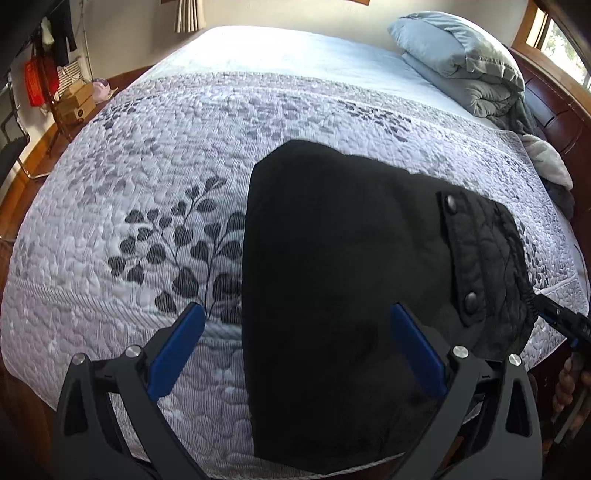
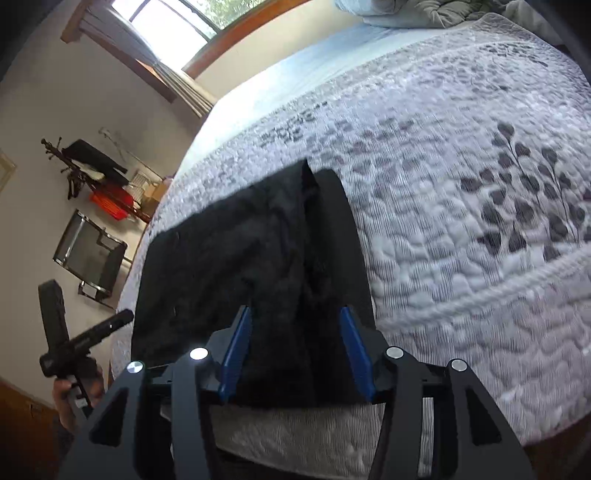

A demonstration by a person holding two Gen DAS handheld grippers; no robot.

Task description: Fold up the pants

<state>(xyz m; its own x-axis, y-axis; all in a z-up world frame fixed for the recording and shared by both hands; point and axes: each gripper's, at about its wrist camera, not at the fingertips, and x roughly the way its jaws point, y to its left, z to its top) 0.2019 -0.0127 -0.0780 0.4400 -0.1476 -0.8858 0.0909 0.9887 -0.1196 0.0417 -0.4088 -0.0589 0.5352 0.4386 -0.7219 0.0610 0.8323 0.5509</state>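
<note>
Black pants point(image 1: 332, 240) lie folded on the quilted bedspread point(image 1: 147, 184), near its front edge. A flap with two snap buttons point(image 1: 461, 258) shows on their right side. My left gripper point(image 1: 295, 308) hovers open over the pants' left edge, one blue finger point(image 1: 177, 347) above the quilt and the other above the cloth. The right gripper's tip point(image 1: 561, 321) shows at the pants' right edge. In the right wrist view the pants point(image 2: 221, 251) stretch away from my right gripper point(image 2: 295, 312). Its jaws stand apart above the cloth, pads not pressing. The left gripper point(image 2: 85, 343) is at the lower left.
A folded grey duvet point(image 1: 461, 62) lies by the wooden headboard point(image 1: 554, 122). Off the bed's far side stand a clothes rack point(image 2: 92, 173), a chair point(image 2: 88, 254) and boxes point(image 1: 75, 105). A window point(image 2: 166, 22) is in the wall. Bare quilt point(image 2: 461, 221) spreads beyond the pants.
</note>
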